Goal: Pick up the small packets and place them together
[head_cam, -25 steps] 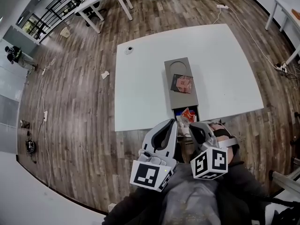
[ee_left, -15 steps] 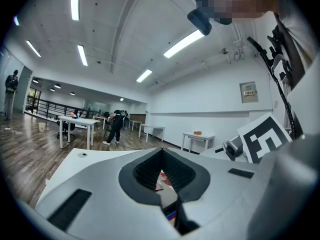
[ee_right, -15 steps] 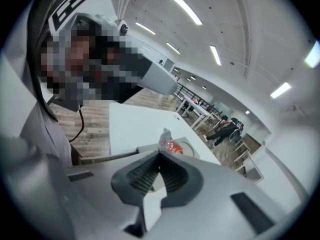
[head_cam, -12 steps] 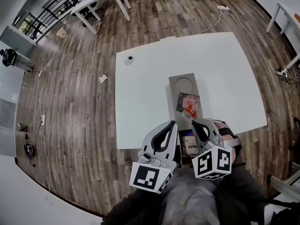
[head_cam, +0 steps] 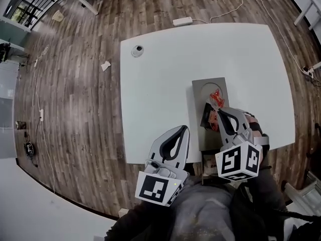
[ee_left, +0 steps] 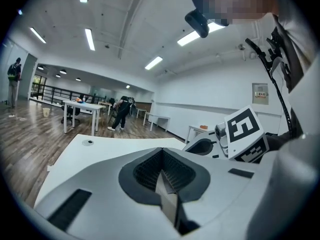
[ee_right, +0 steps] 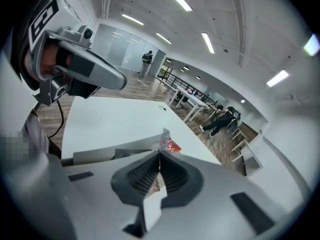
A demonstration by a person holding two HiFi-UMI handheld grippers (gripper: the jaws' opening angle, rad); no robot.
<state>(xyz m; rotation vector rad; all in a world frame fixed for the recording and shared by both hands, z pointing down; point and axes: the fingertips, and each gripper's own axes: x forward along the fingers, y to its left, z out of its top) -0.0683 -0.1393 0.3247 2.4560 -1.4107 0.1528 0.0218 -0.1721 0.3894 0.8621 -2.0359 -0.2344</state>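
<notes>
My right gripper (head_cam: pixel 221 112) is shut on a small red and clear packet (head_cam: pixel 216 97) and holds it over the grey tray (head_cam: pixel 202 87) on the white table (head_cam: pixel 160 79). In the right gripper view the packet (ee_right: pixel 170 145) sticks out past the shut jaws of that gripper (ee_right: pixel 160 156), with the tray (ee_right: pixel 107 153) below. Another dark packet (head_cam: pixel 206 118) lies on the tray beside the right gripper. My left gripper (head_cam: pixel 183 130) hangs at the table's near edge, shut with nothing in it (ee_left: pixel 161 158).
A small round object (head_cam: pixel 137 49) sits at the table's far left corner. A power strip (head_cam: pixel 181 21) and cables lie on the wood floor beyond the table. Other tables and people stand far off in the room (ee_left: pixel 80 106).
My right gripper has carried the packet from the table's near edge forward over the grey tray. The left gripper has kept its place, and the head view has shifted.
</notes>
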